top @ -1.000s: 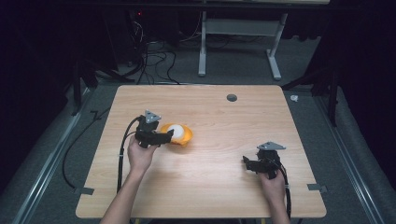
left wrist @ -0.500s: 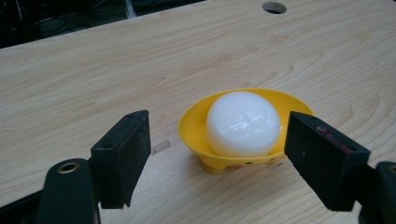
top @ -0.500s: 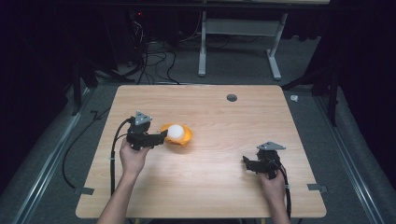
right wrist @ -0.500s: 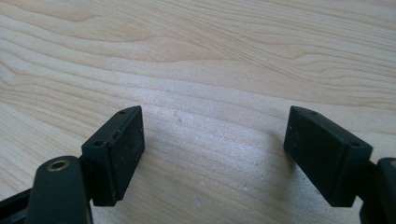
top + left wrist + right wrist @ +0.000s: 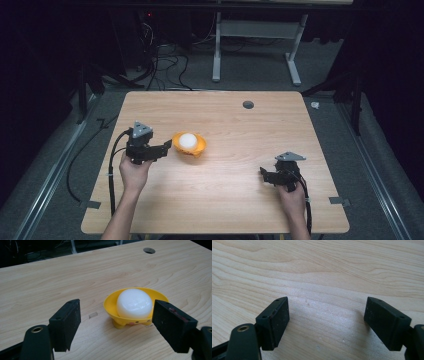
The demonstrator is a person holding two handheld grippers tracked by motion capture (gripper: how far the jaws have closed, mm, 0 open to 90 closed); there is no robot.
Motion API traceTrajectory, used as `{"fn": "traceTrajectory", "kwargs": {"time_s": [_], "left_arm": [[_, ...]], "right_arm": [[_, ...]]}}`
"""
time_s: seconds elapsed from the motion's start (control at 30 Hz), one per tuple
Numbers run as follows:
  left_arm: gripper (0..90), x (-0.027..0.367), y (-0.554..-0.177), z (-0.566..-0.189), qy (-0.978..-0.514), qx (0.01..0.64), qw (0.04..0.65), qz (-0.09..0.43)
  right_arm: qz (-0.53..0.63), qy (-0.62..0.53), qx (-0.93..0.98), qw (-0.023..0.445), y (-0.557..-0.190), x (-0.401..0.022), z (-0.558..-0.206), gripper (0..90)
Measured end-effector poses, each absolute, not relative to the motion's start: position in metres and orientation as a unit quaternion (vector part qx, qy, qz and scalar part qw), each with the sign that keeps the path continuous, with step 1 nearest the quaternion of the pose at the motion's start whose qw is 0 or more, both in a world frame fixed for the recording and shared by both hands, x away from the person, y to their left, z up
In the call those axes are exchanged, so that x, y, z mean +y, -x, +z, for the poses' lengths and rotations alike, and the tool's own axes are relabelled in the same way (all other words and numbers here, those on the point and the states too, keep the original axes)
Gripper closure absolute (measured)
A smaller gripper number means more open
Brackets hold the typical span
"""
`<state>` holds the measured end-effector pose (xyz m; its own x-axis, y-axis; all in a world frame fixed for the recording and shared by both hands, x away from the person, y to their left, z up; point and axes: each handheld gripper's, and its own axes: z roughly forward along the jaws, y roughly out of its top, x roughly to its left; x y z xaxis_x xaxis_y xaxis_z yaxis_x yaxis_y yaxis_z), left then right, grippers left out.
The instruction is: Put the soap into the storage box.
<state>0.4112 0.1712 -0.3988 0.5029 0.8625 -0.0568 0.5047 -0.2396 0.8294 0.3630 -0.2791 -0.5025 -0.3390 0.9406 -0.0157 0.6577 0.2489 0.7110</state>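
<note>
Fingers (image 5: 65,322) of the left gripper (image 5: 167,146) stood wide apart and held nothing. In the left gripper view the yellow bowl (image 5: 125,321) sat just beyond the tips, toward the finger at 3 o'clock, which overlapped its rim in that view; whether the two touched I could not tell. A white ball (image 5: 134,303), smooth and glossy, lay in the bowl and rose above its rim. The bowl stood upright on small feet on the bench (image 5: 225,200). A tiny clear scrap (image 5: 93,315) lay on the wood at 9 o'clock of the bowl, just beside it.

From the high view the left gripper pointed toward 3 o'clock, with the bowl at its tips, left of the bench's middle. The left hand (image 5: 134,172) gripped its body from 6 o'clock, and its black cable (image 5: 113,165) looped down at 9 o'clock.

The right gripper (image 5: 262,175) had its fingers (image 5: 274,320) wide too, with bare wood between them. It sat at 4 o'clock of the bowl, well apart from it, in the right hand (image 5: 292,197) and pointing toward 9 o'clock. A round hole (image 5: 248,104) lay in the bench at 1 o'clock of the bowl, near the far edge.
</note>
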Motion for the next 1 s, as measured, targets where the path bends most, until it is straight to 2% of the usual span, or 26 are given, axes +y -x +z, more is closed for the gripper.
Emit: {"fn": "traceTrajectory", "kwargs": {"time_s": [1.0], "left_arm": [[23.2, 0.203, -0.365, -0.411, -0.743, 0.490, 0.408, 0.202]], "right_arm": [[0.312, -0.529, 0.756, 0.227, -0.363, -0.279, -0.503, 21.2]]}}
